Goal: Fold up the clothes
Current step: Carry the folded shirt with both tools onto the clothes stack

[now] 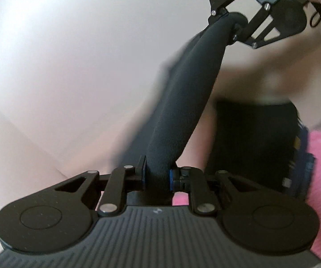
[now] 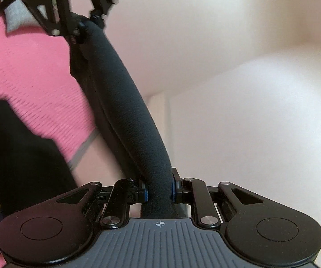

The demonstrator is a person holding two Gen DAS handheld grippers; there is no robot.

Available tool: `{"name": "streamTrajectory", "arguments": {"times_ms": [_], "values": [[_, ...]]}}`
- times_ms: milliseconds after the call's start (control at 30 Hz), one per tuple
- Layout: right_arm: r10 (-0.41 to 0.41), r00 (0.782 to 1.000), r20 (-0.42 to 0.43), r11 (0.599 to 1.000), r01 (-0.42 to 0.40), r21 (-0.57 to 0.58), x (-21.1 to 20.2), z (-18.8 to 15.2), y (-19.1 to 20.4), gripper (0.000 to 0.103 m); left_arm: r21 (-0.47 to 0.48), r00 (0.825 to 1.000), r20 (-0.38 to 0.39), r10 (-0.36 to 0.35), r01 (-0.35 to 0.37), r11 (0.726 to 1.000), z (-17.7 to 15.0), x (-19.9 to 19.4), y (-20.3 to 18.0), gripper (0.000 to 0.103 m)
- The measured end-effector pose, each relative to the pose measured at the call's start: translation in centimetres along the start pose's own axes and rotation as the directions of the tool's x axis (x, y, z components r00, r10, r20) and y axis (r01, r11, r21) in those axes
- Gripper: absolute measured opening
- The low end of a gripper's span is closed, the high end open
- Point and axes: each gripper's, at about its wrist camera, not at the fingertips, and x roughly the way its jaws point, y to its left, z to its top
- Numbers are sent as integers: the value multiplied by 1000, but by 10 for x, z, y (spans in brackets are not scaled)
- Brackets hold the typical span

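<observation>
Left claw pinching dark garment, right claw pinching likely the same.

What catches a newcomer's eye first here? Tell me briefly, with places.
A dark garment, bunched into a thick rope, stretches through the air between the two grippers. The left gripper pinches one end at the bottom centre of the left view, and the right gripper pinches the other in the right view. Beside it, the person's bright pink top fills the left of the right view.
</observation>
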Motion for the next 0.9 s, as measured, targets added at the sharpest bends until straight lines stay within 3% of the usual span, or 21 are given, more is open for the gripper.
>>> {"name": "streamTrajectory", "arguments": {"times_ms": [67,167,267,400,500,633,733,900], "values": [[98,992,-78,995,-98,3,39,-39,46,16,5,991,-104,-84,85,996,-22,50,-50,16],[225,961,-159,973,-229,-10,58,-72,97,16,83,970,-194,-147,166,983,-51,89,-112,19],[212,968,-136,977,-212,14,47,-75,94,17,126,985,-158,-73,93,988,-59,81,-121,26],[231,962,-145,972,-235,-11,36,-72,82,18,167,982,-172,-72,101,981,-58,79,-117,28],[264,950,-168,964,-265,16,57,-79,78,18,201,979,-184,-85,122,972,-60,78,-116,22],[304,936,-177,951,-286,120,85,-60,57,16,222,980,-180,-80,120,968,-55,75,-101,18],[271,955,-123,961,-260,98,91,-34,19,16,201,991,-136,-15,42,979,-38,71,-60,17],[75,997,-7,996,-75,57,96,5,-48,16,170,991,-17,130,-125,977,-16,50,-33,17]]}}
